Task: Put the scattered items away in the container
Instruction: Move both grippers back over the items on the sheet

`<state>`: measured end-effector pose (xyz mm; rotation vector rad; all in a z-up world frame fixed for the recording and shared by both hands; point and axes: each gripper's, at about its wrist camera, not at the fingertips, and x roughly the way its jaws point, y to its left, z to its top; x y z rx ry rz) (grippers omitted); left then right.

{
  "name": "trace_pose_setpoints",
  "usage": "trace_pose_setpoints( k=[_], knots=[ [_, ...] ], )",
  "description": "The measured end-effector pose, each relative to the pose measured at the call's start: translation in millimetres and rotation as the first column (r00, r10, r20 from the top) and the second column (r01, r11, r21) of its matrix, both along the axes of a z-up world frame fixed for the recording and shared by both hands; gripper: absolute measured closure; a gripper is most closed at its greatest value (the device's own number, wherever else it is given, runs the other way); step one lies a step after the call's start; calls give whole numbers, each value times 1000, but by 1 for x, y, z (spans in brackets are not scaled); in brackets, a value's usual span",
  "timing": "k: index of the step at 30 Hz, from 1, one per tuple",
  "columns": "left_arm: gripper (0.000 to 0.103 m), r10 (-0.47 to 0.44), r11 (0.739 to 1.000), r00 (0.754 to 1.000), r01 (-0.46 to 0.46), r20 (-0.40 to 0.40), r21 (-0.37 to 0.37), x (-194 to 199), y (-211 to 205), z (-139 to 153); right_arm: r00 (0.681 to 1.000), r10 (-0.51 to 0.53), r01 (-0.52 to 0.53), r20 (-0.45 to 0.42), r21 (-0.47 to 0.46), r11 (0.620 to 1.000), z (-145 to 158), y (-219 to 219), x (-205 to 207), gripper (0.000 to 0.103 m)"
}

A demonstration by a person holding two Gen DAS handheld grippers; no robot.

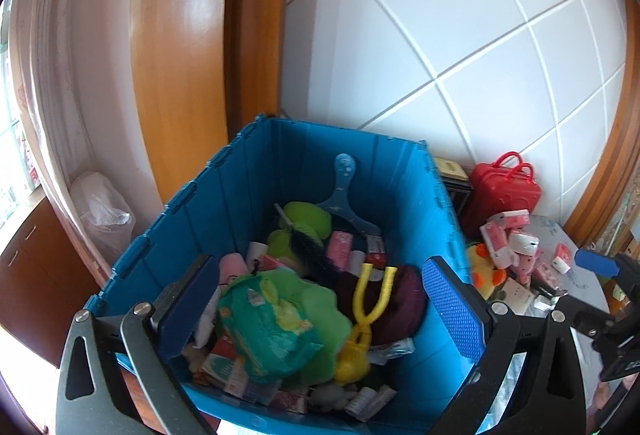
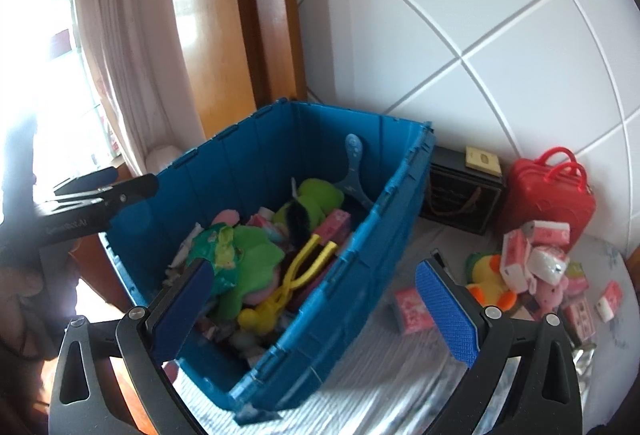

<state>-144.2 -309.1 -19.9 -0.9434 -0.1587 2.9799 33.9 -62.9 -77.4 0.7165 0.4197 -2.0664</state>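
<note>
your left gripper (image 1: 320,311) hung over the blue crate (image 1: 200,211), jaws wide, holding nothing; right gripper (image 2: 324,311) likewise, straddling its rim. looked between picks. crate already held a green pack (image 1: 264,331), yellow tongs (image 1: 366,319), plush. next: reach the tissue packs (image 2: 524,251) and duck toy (image 2: 486,277) piled right of it.

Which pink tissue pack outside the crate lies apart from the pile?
The pink tissue pack lying alone on the cloth beside the blue crate, just ahead of the right tongs. The others are heaped by the red case.
</note>
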Motion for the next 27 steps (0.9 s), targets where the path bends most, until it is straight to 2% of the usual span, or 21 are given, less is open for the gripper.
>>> trace_pose_setpoints(
  k=[4,15,21,27],
  knots=[
    [0,-51,999,999,51,11,-15,7,36,-1,999,-37,36,-11,-14,999,-5,40,-6,0],
    [0,-212,974,975,217,73,-63,9,163,-11,981,-188,188,51,12,982,-27,170,-50,0],
    [1,-264,960,956,273,127,-62,4,225,-24,959,-276,274,61,42,961,-38,244,-76,0],
    [0,-310,942,933,327,183,-72,-3,289,-48,923,-375,370,91,64,927,-52,317,-105,0]
  ],
)
